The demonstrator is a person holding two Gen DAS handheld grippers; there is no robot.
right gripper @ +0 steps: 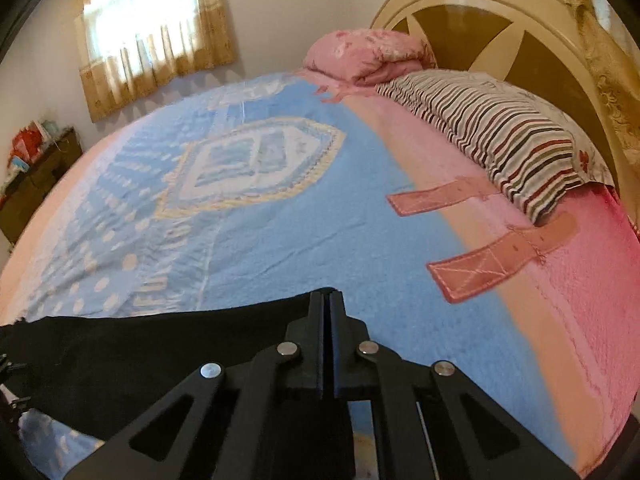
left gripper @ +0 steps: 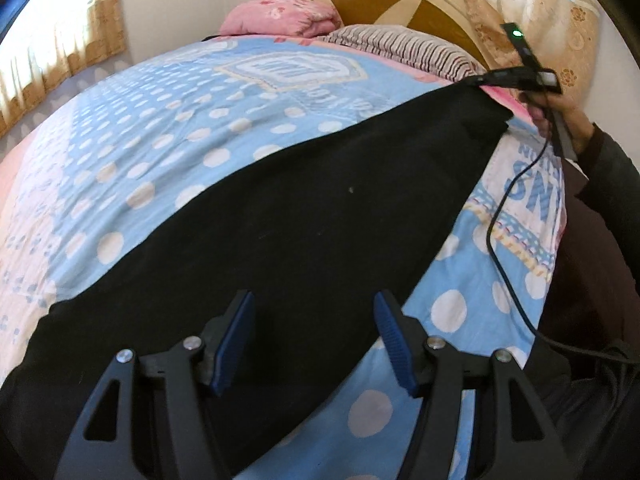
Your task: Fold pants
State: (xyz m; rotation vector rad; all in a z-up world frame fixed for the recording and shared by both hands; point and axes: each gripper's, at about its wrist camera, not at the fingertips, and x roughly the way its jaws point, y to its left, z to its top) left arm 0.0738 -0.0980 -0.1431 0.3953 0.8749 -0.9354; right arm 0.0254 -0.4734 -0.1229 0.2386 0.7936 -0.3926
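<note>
I see the black pants (left gripper: 280, 220) stretched flat in a long band across the bedspread (left gripper: 160, 140). One far corner is lifted slightly off it.

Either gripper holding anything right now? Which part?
Right gripper is shut on the far corner of the black pants. Left gripper is open above them, holding nothing.

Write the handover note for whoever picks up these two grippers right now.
Right gripper: jaws shut on the far edge of the black pants, near the striped pillow.
Left gripper: jaws open, hovering over the near part of the pants, gripping nothing.
Pants: spread long and flat across the blue dotted bedspread.
Done: one end gripped. No fold is visible yet.
Left: probably close the left jaws on the near edge, then lift and fold the pants over, then smooth them.
</note>
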